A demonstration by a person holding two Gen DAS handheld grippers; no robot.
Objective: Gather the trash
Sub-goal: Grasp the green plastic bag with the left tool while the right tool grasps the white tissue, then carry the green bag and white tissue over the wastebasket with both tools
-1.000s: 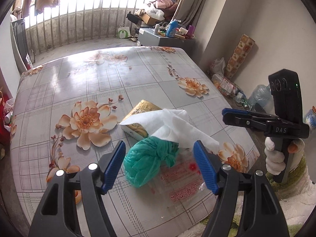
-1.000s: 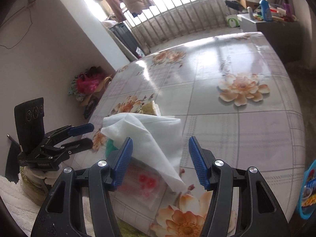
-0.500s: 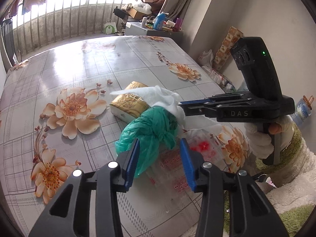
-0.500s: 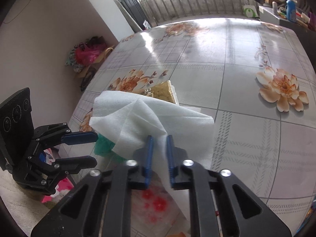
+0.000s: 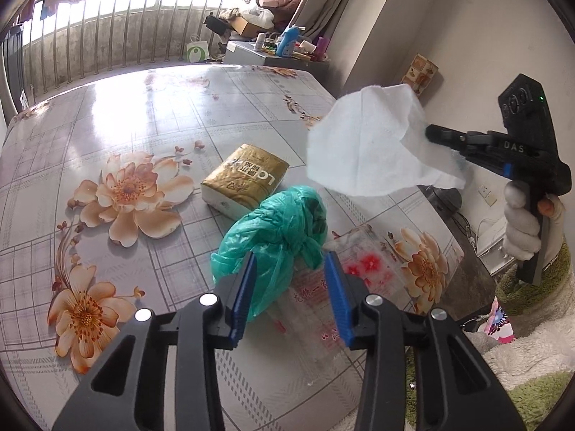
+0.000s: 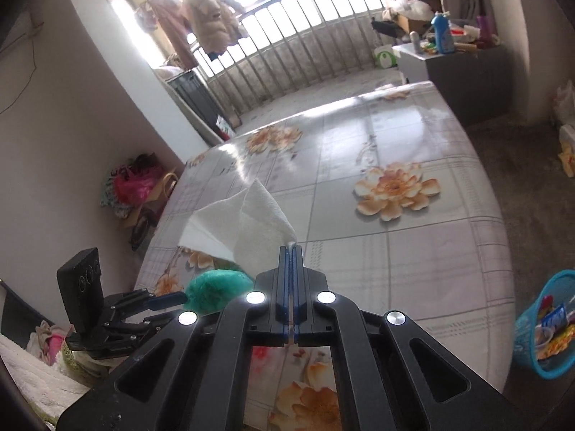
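Observation:
My right gripper (image 6: 291,248) is shut on a white tissue (image 6: 244,226) and holds it in the air above the table; it also shows in the left wrist view (image 5: 363,151), hanging from the right gripper (image 5: 431,133). My left gripper (image 5: 291,262) is part open, its fingers on either side of a knotted green plastic bag (image 5: 280,226) on the floral table (image 5: 107,115). The green bag shows in the right wrist view (image 6: 215,287) beside the left gripper (image 6: 169,298). A clear printed plastic wrapper (image 5: 345,276) lies under the bag.
A gold tissue pack (image 5: 244,179) lies just behind the green bag. A blue basket (image 6: 546,327) with wrappers in it stands on the floor right of the table. A cabinet with bottles (image 5: 284,50) stands at the far end. The table's near edge is close to both grippers.
My right gripper has lifted the white tissue off the pile and carried it up and to the right. My left gripper has moved in around the green bag, its jaws a little wider.

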